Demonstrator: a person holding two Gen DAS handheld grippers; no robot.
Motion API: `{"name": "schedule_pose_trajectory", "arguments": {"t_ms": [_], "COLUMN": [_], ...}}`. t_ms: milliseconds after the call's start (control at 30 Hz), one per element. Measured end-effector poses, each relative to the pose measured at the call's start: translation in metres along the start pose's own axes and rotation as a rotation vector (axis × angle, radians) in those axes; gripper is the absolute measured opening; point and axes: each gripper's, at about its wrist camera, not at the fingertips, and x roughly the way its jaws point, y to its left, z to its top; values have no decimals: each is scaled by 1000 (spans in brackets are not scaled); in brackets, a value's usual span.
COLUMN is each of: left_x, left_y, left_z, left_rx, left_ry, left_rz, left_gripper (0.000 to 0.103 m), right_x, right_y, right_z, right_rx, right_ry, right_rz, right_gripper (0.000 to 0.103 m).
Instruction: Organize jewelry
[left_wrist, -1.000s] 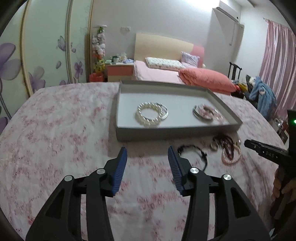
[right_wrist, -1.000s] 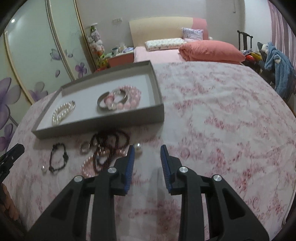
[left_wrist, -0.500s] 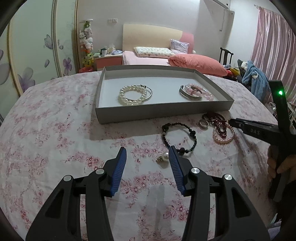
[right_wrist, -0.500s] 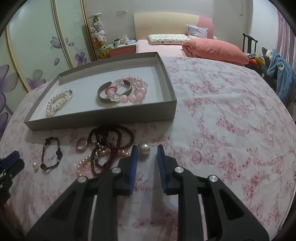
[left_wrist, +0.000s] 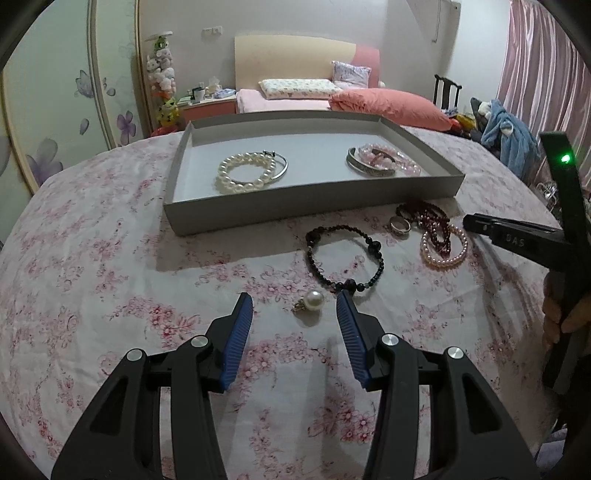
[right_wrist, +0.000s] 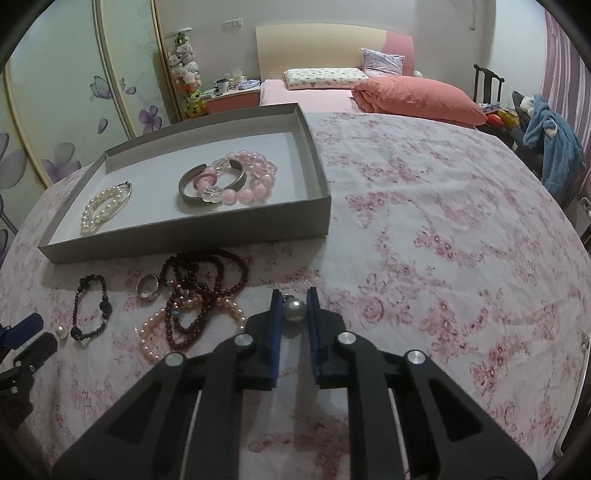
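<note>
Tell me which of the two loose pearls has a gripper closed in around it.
The grey pearl: the right gripper has its fingers close on both sides of it. The white pearl lies ahead of the left gripper, whose fingers are wide apart.

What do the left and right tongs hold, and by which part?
Left tongs: nothing, open near a white pearl. Right tongs flank a grey pearl at its sides; contact cannot be told.

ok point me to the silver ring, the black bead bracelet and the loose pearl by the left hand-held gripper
silver ring (left_wrist: 400, 225), left wrist view, on its band
black bead bracelet (left_wrist: 373, 244), left wrist view, on the large beads
loose pearl (left_wrist: 314, 297), left wrist view, on its round face
</note>
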Motion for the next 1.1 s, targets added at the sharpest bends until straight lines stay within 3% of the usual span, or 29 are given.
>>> {"name": "schedule_pose_trajectory", "arguments": {"t_ms": [333, 567, 1100], "left_x": [13, 9, 7], "left_y": [-5, 28, 32], "left_z": [5, 4, 2], "left_rx": [-8, -71, -79], "left_ry": [41, 39, 39], "left_rz": [32, 97, 86], "left_gripper": [17, 17, 17], "right_x": [-1, -6, -9], "right_y": [-1, 4, 7], "right_z": [-2, -9, -14], "right_rx": [4, -16, -17], "right_ry": [0, 4, 1], "right_rz": [4, 18, 13], "right_gripper": [14, 14, 14]}}
